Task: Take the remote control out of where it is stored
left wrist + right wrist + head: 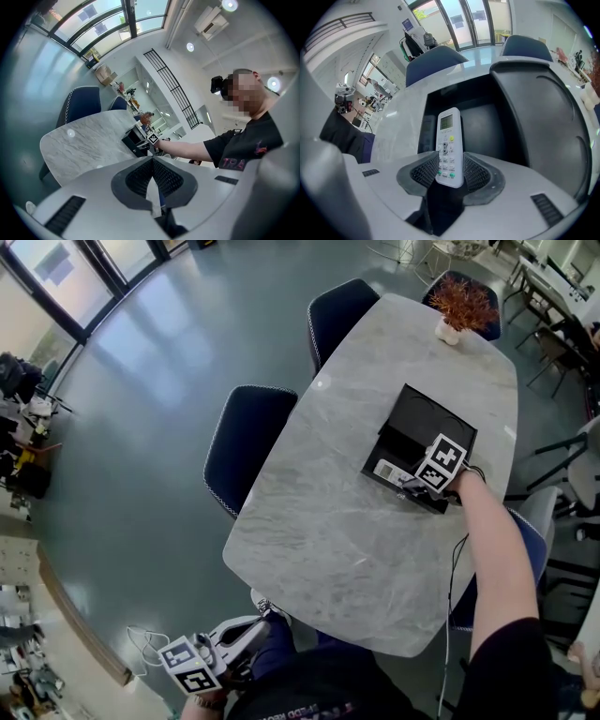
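A white remote control [449,146] with a small screen and coloured buttons is clamped at its lower end between the pads of my right gripper [450,174]. It points into an open black box [487,119] whose lid [543,122] lies back to the right. In the head view the remote [388,470] is at the box's [412,432] near-left corner, with my right gripper [407,486] at the box's front edge. Well off the table and low near the person's body, my left gripper [265,621] holds nothing. Its jaws [152,180] are pressed together.
The box lies on a grey marble table [347,521]. Two dark blue chairs [246,442] [337,310] stand along its left side. A small reddish plant in a white pot [461,307] sits at the far end. The person's arm [492,559] reaches over the table's right edge.
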